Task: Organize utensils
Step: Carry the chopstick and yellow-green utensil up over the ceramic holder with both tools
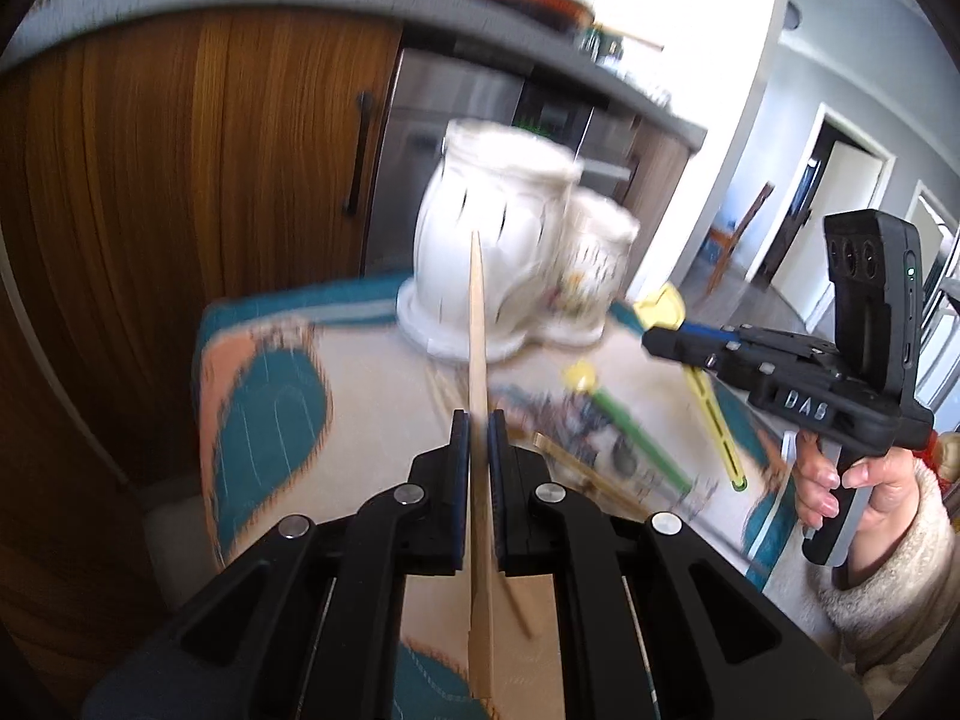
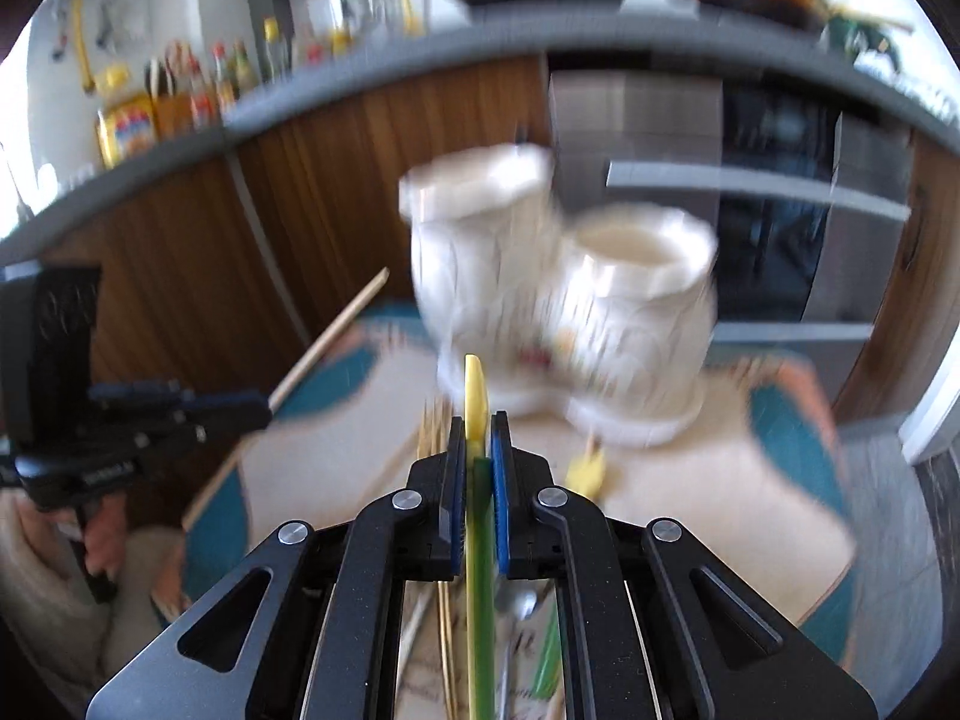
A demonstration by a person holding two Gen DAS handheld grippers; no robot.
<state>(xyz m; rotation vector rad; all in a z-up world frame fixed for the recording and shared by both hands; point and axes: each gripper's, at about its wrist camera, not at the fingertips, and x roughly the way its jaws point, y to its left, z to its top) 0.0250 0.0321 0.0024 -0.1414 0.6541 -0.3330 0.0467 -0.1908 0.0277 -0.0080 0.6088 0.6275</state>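
Grippers over a cluttered table, both clamped on utensils.
Left gripper (image 1: 478, 429) pinches a wooden spatula (image 1: 478, 324); right gripper (image 2: 478, 432) pinches a yellow-green utensil (image 2: 477, 402); white holder jars (image 2: 558, 294) stand ahead, loose cutlery (image 1: 630, 444) between.

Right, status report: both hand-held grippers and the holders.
Left hand-held gripper shut on wooden utensil. Right hand-held gripper shut on yellow-green utensil. Two white holders ahead, upright. More utensils loose on the mat; path open.
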